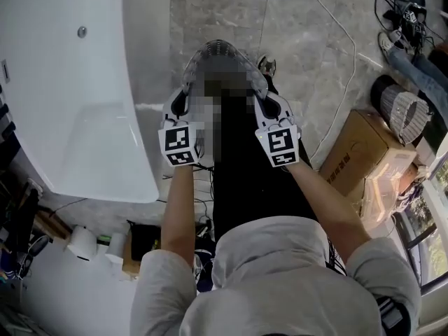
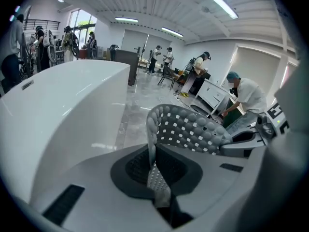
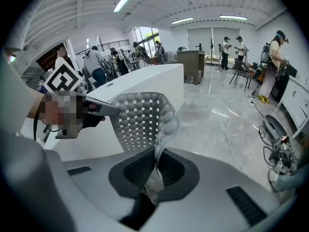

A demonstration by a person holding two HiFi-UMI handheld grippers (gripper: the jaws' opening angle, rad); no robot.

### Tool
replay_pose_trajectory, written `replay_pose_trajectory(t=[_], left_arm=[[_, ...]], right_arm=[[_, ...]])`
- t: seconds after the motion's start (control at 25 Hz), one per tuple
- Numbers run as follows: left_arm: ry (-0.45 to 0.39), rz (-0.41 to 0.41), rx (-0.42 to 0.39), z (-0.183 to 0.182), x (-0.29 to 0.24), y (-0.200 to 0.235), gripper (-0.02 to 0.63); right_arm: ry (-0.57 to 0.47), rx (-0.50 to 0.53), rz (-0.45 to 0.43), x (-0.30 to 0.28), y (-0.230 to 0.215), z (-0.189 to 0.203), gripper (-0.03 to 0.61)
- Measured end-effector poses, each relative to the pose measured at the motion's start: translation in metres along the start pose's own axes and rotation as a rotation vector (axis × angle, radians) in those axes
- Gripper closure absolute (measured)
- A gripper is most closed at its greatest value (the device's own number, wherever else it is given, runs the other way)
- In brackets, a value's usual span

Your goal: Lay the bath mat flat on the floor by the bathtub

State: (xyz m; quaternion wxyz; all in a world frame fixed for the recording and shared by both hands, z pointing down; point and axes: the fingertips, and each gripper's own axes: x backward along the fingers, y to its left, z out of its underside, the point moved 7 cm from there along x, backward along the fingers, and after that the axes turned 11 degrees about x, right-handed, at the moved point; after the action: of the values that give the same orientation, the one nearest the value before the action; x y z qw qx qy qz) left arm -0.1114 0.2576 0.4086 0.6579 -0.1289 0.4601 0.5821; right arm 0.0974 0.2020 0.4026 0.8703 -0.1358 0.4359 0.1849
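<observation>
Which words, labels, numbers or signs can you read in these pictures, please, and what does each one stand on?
Nothing can be read outright.
Cardboard box: red print on its side, too small and blurred to read.
Left marker cube and right marker cube: black-and-white square patterns only, no letters or digits.
Bath mat and bathtub: no print visible.
</observation>
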Motion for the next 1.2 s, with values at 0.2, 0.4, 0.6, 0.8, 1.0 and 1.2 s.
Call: replay_pose_trajectory(t=[0.2,0.4,0.6,0.8,1.0,1.2], left_arm=[[0.034,-0.014,-0.05,0.008,0.038,0.003,0.588],[0.066,0.011,-0.143,0.001,0.057,-0.007,0.588],[0.09,0.016,-0.174,-0.009,0.029,-0.006,0.588],[0.039,0.028,-0.189,-0.037,-0.052,0.015,0.588],[0.033,0.031,-0.182,-0.059,-0.116,0.02,0.588],[0.001,0.022,-0.185,-0.088,-0.144,0.012,0.588]], right_arm=[[0.019,-0.054,-0.061,0.03,0.025,0.011,0.557],[0.015,-0.116,-0.076,0.048,0.028,0.01,0.557],[-0.005,-0.136,-0.053,0.03,0.005,0.008,0.557],[-0.006,-0.064,0.057,-0.036,-0.064,-0.009,0.557],[-0.024,-0.009,0.089,-0.072,-0.106,-0.026,0.558],[-0.063,-0.019,0.109,-0.087,-0.139,-0.035,0.558]])
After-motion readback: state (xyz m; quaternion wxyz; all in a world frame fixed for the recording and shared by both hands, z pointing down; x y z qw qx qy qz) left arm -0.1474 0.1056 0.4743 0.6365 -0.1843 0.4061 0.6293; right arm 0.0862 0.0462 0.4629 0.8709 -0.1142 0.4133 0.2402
